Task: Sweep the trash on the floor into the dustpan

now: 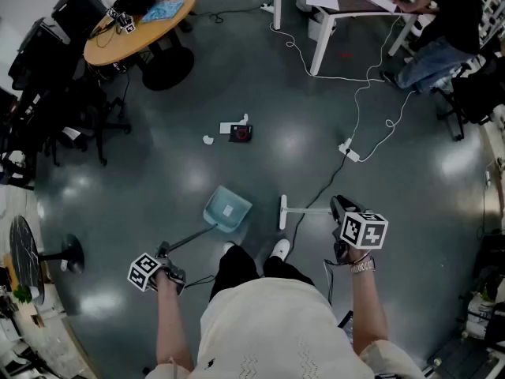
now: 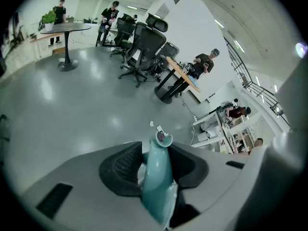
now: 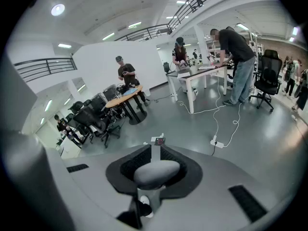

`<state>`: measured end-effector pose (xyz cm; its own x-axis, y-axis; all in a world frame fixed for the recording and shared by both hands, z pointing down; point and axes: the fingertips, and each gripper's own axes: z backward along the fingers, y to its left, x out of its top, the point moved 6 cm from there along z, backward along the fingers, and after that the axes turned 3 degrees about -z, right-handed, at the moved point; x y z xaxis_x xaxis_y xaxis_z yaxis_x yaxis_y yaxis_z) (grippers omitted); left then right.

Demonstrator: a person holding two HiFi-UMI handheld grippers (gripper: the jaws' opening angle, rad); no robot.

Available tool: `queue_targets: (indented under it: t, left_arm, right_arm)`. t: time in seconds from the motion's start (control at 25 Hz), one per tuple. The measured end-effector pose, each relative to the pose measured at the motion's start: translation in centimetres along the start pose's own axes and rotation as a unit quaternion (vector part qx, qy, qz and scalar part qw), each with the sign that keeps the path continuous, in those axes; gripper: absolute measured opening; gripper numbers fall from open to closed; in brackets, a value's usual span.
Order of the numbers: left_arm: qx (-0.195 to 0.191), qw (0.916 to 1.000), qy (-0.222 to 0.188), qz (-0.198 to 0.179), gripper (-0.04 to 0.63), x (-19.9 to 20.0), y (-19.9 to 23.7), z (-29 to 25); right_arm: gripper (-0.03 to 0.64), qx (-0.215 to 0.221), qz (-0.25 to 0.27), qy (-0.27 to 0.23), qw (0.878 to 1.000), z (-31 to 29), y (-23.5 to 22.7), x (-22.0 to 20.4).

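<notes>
The trash lies on the grey floor ahead of me: a white paper piece, a red-and-black item and a small white scrap. The teal dustpan rests on the floor nearer my feet, short of the trash. Its long handle runs back into my left gripper, which is shut on it. A white broom head stands on the floor to the right of the dustpan. My right gripper is shut on the broom handle. The trash shows just past that handle.
A round wooden table and black office chairs stand at the far left. A white desk with a seated person is at the far right. A power strip and its cables trail across the floor right of the trash.
</notes>
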<state>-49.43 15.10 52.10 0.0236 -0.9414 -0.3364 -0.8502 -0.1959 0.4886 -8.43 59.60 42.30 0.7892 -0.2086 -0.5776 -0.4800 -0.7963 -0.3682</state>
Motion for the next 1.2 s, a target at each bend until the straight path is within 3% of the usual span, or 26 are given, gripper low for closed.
queue_targets:
  t: [0.28, 0.52, 0.84, 1.0, 1.2]
  left_arm:
    - [-0.016, 0.9998, 0.006, 0.011, 0.14, 1.6, -6.1, -6.1]
    - [-0.011, 0.9993, 0.018, 0.031, 0.141, 3.5, -9.2, -12.4]
    - [-0.027, 0.999, 0.026, -0.026, 0.141, 7.2, -15.1, -19.6]
    - [-0.009, 0.9999, 0.015, -0.001, 0.141, 8.2, -16.9, -20.8]
    - [0.029, 0.9987, -0.015, 0.04, 0.141, 7.9, -20.2, -23.5]
  right_arm:
    - [0.072, -0.047, 0.008, 0.004, 0.999, -3.4, -4.6, 4.3]
    - [0.072, -0.062, 0.023, 0.014, 0.998, -7.6, -5.4, 11.6]
    - [0.072, -0.031, 0.039, -0.005, 0.999, -14.7, -6.3, 24.8]
    - [0.072, -0.007, 0.055, -0.008, 0.998, -18.9, -5.6, 32.6]
    - [0.072, 0.045, 0.115, 0.014, 0.992, -28.3, -4.4, 41.1]
